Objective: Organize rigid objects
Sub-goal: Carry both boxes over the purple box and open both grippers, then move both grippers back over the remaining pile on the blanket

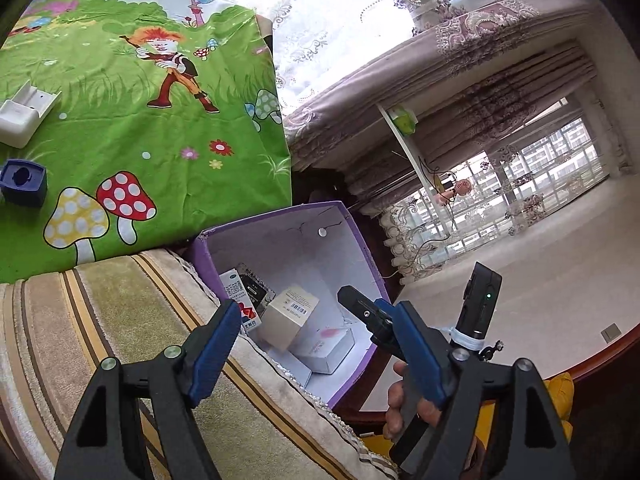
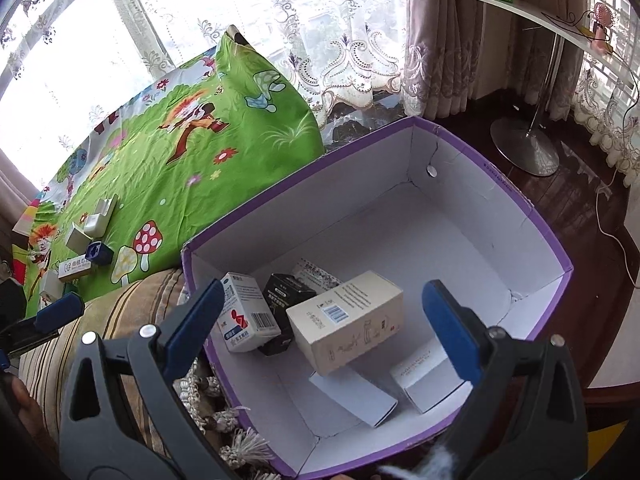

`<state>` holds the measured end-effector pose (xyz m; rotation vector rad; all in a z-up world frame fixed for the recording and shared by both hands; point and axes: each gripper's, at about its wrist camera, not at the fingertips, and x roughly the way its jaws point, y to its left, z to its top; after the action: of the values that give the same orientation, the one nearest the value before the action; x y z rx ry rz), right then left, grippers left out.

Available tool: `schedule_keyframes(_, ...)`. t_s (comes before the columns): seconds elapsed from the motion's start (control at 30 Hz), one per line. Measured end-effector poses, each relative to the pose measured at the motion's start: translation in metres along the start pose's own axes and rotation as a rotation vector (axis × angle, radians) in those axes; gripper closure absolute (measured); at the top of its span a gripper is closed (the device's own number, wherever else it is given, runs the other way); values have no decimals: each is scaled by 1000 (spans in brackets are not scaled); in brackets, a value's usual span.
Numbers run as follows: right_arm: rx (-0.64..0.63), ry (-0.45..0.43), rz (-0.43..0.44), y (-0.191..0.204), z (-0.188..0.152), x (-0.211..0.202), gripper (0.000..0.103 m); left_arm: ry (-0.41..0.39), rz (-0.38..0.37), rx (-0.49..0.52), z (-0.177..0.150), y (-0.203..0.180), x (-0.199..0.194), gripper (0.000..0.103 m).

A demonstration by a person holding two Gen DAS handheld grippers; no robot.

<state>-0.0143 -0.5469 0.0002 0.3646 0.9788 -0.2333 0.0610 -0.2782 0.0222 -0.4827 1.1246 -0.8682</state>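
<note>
A purple cardboard box [image 2: 520, 204] with a white inside stands open beside the bed. In it lie a beige carton [image 2: 344, 320], a white and blue carton [image 2: 248, 316], a black carton [image 2: 286, 300] and two small white boxes [image 2: 424, 376]. My right gripper [image 2: 324, 324] hangs open above the box, its pads well clear of the beige carton. My left gripper [image 1: 316, 340] is open over the box's near rim [image 1: 208, 240], with nothing between its pads. On the green cartoon sheet [image 1: 160, 152] rest a dark blue box [image 1: 24, 182] and a white open case [image 1: 24, 116].
A striped beige blanket [image 1: 120, 320] with a tasselled edge covers the bed next to the box. More small cartons [image 2: 76, 268] lie on the sheet's left. A stand with a round metal foot [image 2: 524, 144] and a white cable [image 2: 616, 236] are on the dark wooden floor behind.
</note>
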Motion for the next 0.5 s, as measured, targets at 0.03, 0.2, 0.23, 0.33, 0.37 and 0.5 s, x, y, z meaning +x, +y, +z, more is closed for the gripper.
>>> schedule_keyframes(0.03, -8, 1, -6, 1, 0, 0, 3, -1, -1, 2, 1, 0, -1, 24)
schedule_keyframes(0.2, -19, -2, 5, 7, 1, -2, 2, -10, 21, 19, 2, 0, -12, 24)
schedule_keyframes(0.23, -24, -1, 6, 9, 1, -2, 2, -21, 32, 25, 2, 0, -15, 24)
schedule_keyframes(0.33, -35, 2, 18, 14, 1, -3, 2, -56, 77, 52, 6, 0, -27, 24)
schedule_keyframes(0.37, -40, 2, 22, 17, 1, -3, 2, -68, 94, 58, 7, 1, -31, 24)
schedule_keyframes(0.5, -71, -2, 34, 30, 2, -8, 2, -113, 194, 88, 9, 6, -50, 24)
